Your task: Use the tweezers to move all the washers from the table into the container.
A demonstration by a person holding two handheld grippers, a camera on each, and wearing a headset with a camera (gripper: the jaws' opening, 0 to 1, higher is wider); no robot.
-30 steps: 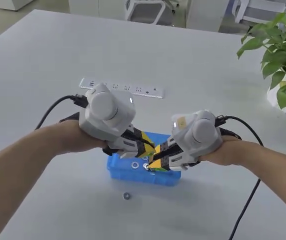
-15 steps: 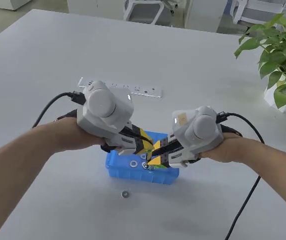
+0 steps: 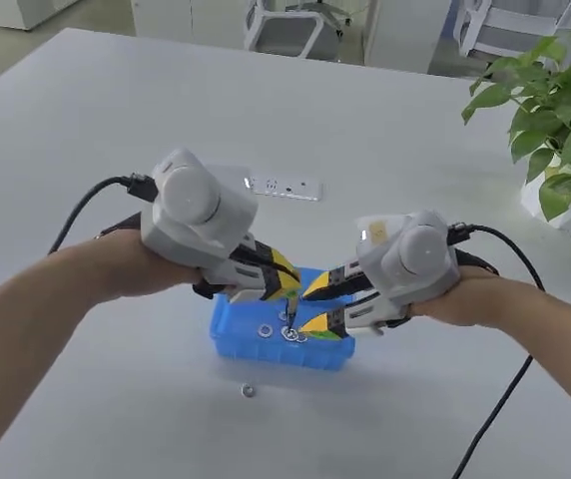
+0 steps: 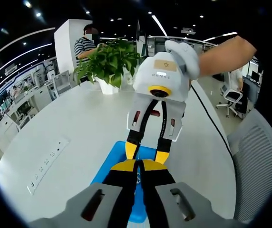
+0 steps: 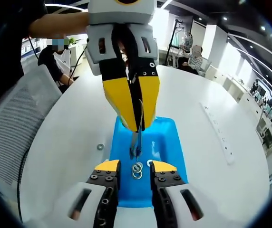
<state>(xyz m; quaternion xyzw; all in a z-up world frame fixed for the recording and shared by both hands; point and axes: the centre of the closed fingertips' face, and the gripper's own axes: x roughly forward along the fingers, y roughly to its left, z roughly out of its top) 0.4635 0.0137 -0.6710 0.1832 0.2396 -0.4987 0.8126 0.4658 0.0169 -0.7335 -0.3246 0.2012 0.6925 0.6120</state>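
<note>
A blue container (image 3: pixel 323 351) sits on the white table with washers (image 3: pixel 292 334) inside it. My left gripper (image 3: pixel 287 290) is shut on thin tweezers (image 3: pixel 288 311), whose tips point down into the container. In the right gripper view the tweezers (image 5: pixel 138 129) hang from the left gripper (image 5: pixel 135 118) just above the washers (image 5: pixel 137 171) in the blue container (image 5: pixel 167 137). My right gripper (image 5: pixel 136 167) is open at the container's near side, nothing between its jaws. It faces the left gripper (image 4: pixel 137 164) as the right gripper (image 4: pixel 147 154). One washer (image 3: pixel 249 391) lies on the table in front of the container.
A white power strip (image 3: pixel 284 186) lies behind the grippers. A potted plant (image 3: pixel 555 110) stands at the table's right edge. Black cables (image 3: pixel 84 215) trail from both grippers. In the right gripper view a loose washer (image 5: pixel 100 147) lies left of the container.
The head camera has shifted. My right gripper has drawn back slightly to the right, away from the left one. The tweezers stay over the container.
</note>
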